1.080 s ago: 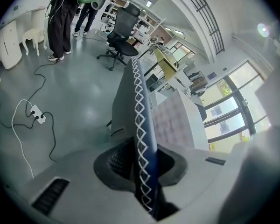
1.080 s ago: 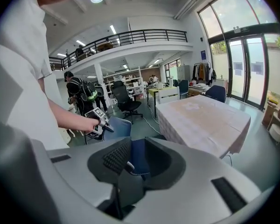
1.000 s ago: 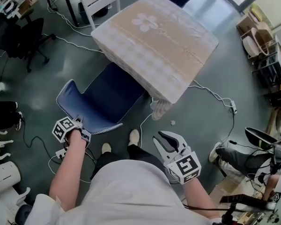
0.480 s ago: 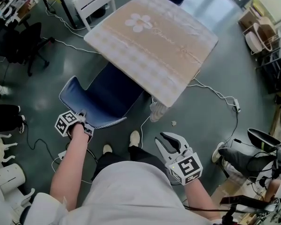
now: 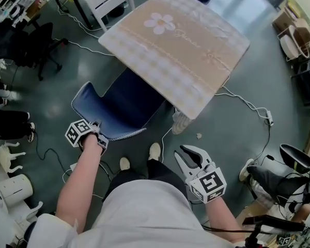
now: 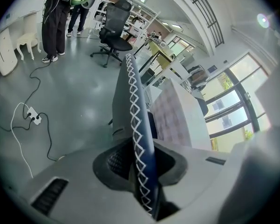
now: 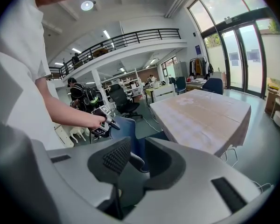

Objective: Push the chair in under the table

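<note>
The left tongs [image 5: 96,125] are clamped on the backrest rim of the blue chair [image 5: 125,106]. Its seat reaches ahead of them, partly beneath the cloth-covered surface [image 5: 181,45]. The right tongs [image 5: 187,155] stand slightly apart, holding nothing, well to the chair's right.

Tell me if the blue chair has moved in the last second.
Yes. The blue chair, clamped in the left gripper, has slid further under the table.
</note>
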`<state>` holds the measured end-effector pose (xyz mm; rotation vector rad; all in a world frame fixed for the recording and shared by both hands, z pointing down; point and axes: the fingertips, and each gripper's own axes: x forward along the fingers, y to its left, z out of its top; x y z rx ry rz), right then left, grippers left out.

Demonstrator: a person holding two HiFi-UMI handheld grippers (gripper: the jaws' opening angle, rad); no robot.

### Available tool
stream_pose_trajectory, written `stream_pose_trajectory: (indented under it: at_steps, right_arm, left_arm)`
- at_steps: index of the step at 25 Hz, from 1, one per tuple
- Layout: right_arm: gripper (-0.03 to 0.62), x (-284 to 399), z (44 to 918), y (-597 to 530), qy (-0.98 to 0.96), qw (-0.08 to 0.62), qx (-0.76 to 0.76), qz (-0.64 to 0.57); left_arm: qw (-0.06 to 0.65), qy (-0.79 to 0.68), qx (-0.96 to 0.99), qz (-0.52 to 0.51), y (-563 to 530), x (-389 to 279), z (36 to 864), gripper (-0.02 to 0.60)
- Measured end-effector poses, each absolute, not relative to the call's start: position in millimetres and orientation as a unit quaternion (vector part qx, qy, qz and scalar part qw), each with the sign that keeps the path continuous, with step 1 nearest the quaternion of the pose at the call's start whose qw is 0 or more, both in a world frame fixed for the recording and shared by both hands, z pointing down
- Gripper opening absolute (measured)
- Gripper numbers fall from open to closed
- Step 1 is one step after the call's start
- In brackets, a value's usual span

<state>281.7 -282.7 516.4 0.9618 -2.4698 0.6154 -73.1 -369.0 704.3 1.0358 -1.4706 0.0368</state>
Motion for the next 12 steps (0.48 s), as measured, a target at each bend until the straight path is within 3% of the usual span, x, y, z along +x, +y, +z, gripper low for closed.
stream_pose_trajectory:
  at_steps: [7, 12]
  right_arm:
    - [0.101, 258, 525, -277, -0.898, 0.214, 0.316, 0.217]
    - [0.101, 230, 520, -265, -0.905, 0.217, 0.304, 0.205]
  left_arm:
    - [0.621, -0.636, 0.456, 0.052, -367, -76, 709, 0.095]
    - [0.601, -0.642, 0.466, 0.100, -360, -83, 707, 0.180]
